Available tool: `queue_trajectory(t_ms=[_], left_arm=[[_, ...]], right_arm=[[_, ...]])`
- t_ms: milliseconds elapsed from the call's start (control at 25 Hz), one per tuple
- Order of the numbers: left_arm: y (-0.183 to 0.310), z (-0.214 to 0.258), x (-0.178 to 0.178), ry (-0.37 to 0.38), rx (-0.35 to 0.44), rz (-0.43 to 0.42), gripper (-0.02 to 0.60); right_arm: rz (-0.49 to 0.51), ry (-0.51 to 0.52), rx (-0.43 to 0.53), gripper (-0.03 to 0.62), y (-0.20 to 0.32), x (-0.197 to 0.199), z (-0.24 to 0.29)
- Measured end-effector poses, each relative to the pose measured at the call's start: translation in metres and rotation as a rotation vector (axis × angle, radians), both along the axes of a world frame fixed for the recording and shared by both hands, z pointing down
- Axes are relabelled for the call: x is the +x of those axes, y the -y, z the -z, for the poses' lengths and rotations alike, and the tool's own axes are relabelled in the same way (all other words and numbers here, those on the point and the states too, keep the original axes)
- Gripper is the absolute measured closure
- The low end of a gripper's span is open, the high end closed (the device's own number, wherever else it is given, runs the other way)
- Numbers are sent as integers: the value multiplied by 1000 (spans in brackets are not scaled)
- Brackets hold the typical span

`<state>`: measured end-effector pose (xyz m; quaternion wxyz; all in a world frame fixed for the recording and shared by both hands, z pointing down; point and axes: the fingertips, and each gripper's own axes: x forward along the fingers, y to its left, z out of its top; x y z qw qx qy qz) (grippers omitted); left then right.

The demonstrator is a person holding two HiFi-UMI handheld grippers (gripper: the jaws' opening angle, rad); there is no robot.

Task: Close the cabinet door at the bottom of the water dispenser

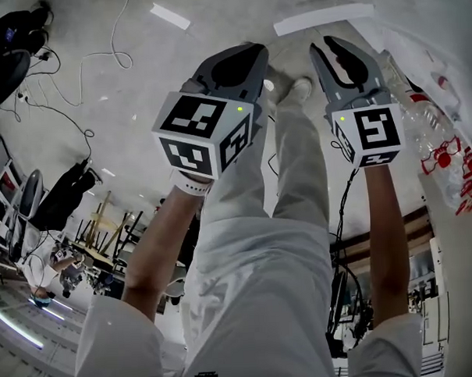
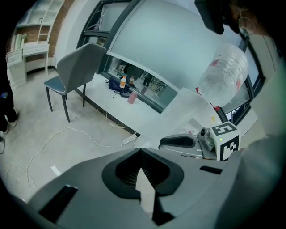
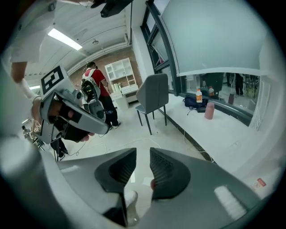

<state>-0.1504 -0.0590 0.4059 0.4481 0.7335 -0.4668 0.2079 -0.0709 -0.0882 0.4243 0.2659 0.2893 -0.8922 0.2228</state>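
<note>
The water dispenser's clear bottle (image 1: 441, 140) with red print shows at the head view's right edge, on a white body (image 1: 467, 267). The same bottle (image 2: 223, 74) appears in the left gripper view above white panels (image 2: 187, 109). I cannot make out the cabinet door itself. My left gripper (image 1: 252, 56) hangs over the floor in front of the person's white trousers, its tips together and nothing in them. My right gripper (image 1: 341, 56) hangs beside it, nearer the dispenser. Its jaws (image 3: 143, 156) stand a little apart with only floor between them.
A grey chair (image 3: 152, 96) stands by the window wall, with a white cable (image 2: 85, 134) on the floor near it. The person's shoes (image 1: 294, 87) are just beyond the grippers. Another person in red (image 3: 96, 87) stands further back, and bottles (image 3: 199, 96) sit on the ledge.
</note>
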Motion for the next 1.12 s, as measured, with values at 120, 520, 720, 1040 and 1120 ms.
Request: queue_trajectory(t_ms=[120,520,720,1040,1120], left_arm=[[0,-18,-8,11,-24,-3,575],[-5,-62,-26,10,-73,-44,575],[-8,-80,-32,17,-88,-61,575],[-17,-100,-37,14,-123,-79,575],[-18,-103,-36,7,-127,-85,575]], right_arm=[[-16,-26,-29,471,0,-2,-21],[7,-99,-106,414,-3,-25,-79],[24,-146,-168,398,-9,-35,-118],[47,-233,-304,368,-32,-34,-191],[42,-248,-330,362,-35,-35,-203]])
